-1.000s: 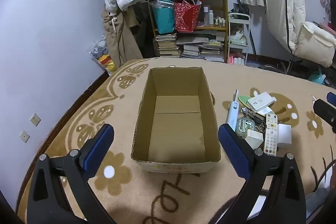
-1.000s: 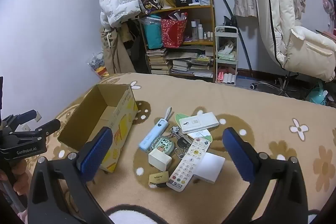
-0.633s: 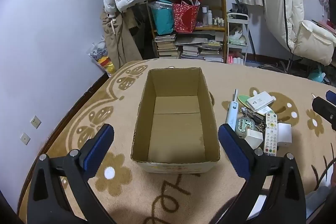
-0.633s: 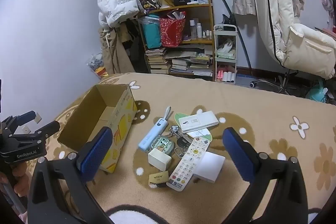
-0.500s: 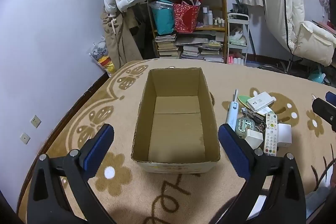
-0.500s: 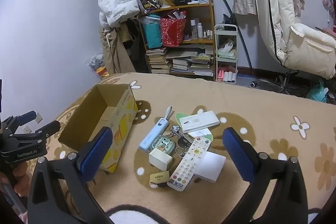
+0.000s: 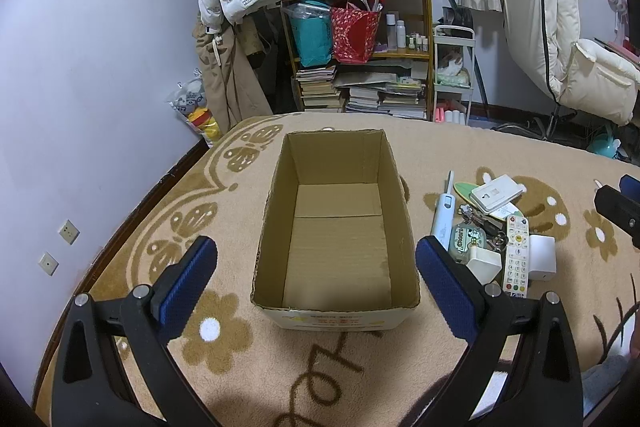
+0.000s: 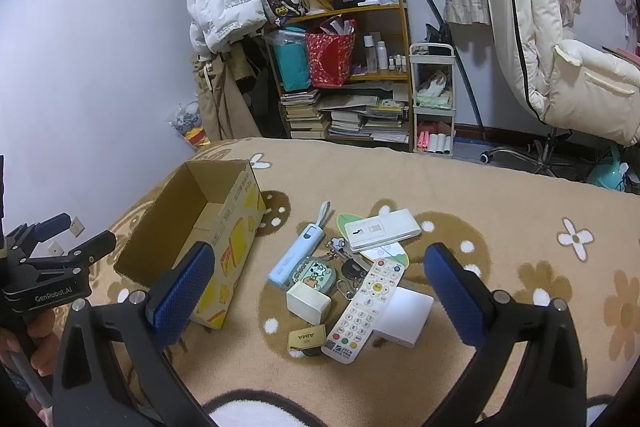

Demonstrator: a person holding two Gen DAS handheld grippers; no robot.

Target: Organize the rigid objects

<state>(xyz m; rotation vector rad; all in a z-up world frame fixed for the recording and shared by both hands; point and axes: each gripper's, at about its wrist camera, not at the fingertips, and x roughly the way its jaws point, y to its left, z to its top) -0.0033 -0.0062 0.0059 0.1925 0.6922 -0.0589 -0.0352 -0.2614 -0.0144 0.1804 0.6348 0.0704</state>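
Below, an empty cardboard box [image 7: 336,227] is framed between the left gripper's [image 7: 316,259] wide-open jaws.
Clutter, including a remote [image 8: 368,307], is seen under the open right gripper [image 8: 320,267]; bare blanket [image 8: 520,211] lies beyond.

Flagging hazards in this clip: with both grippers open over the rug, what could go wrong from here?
The remote lies across the white box and touches the keys, so the right gripper may drag neighbours along. The flat gold tag could slip from the pads. The carton sits loose on the rug; a bump may shift it.
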